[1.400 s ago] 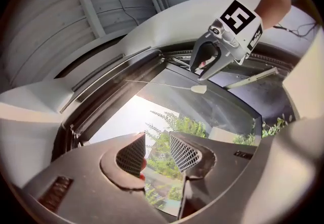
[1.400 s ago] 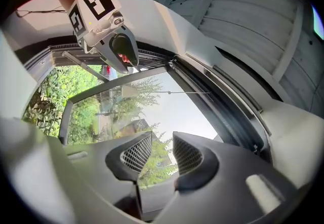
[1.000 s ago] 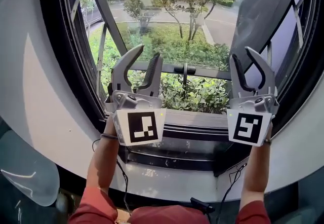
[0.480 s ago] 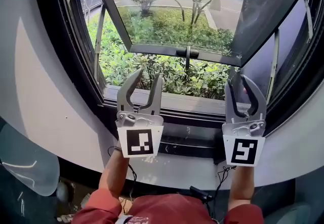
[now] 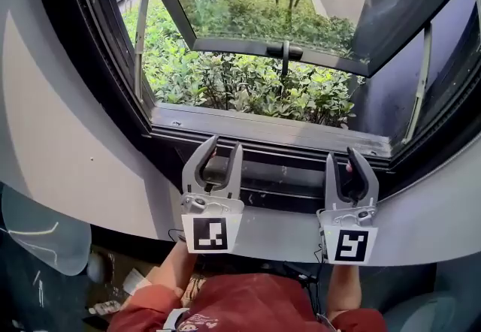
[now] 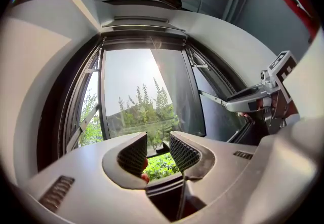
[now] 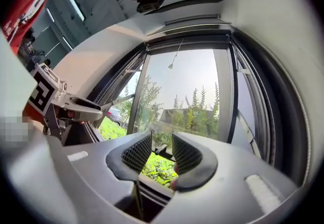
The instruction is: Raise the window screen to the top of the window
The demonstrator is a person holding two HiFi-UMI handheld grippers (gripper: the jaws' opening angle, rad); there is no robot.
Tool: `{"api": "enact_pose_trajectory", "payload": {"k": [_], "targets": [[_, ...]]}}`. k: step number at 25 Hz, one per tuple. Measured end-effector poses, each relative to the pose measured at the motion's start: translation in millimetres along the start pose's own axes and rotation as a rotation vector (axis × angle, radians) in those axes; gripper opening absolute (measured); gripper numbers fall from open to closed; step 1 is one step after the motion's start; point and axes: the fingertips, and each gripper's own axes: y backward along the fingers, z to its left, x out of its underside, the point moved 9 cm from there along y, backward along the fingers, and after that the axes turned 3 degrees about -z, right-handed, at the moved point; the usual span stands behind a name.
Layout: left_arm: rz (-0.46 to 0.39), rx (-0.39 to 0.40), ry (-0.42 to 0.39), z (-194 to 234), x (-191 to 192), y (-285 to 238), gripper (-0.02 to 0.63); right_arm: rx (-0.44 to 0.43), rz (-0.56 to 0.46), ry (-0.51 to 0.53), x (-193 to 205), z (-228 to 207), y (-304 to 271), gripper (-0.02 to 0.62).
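Down they are brought, both together: the left gripper (image 5: 225, 144) and the right gripper (image 5: 342, 154), held up against the greenery (image 5: 240, 83) a second ago, are now set low before the dark lower frame (image 5: 278, 182), beneath the sill (image 5: 263, 128). Their sideways tilt has been straightened out.

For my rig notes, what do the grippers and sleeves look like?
Left gripper and right gripper match: grey bodies, dark curved jaws, mesh-textured pads, a white cube bearing a black square marker. Sleeves are red.
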Motion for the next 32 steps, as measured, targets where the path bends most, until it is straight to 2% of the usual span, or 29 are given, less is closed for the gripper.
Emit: {"api": "enact_pose_trajectory", "payload": {"k": [4,7,14,17,19,21,28,32], "targets": [[0.019,-0.019,0.093,-9,18,12,0.131,0.003,0.078,-0.079,27,17,17,0.133],[0.049,-0.034,0.151,-11,29,18,0.131,-0.007,0.122,-0.099,40,28,24,0.133],[0.045,0.001,0.145,-18,35,23,0.128,-0.024,0.13,-0.121,45,36,27,0.132],[0.065,0.017,0.161,-22,38,25,0.082,-0.017,0.127,-0.118,45,38,28,0.093],[0.069,0.025,0.144,-24,39,26,0.047,-0.01,0.119,-0.115,43,38,28,0.03],[0.075,0.03,0.138,-25,40,25,0.007,-0.005,0.105,-0.119,40,38,28,0.011],[0.084,0.042,0.181,-31,39,26,0.005,0.009,0.096,-0.114,38,37,32,0.009],[0.051,0.065,0.128,-31,34,24,0.005,0.017,0.072,-0.123,35,36,32,0.009]]}}
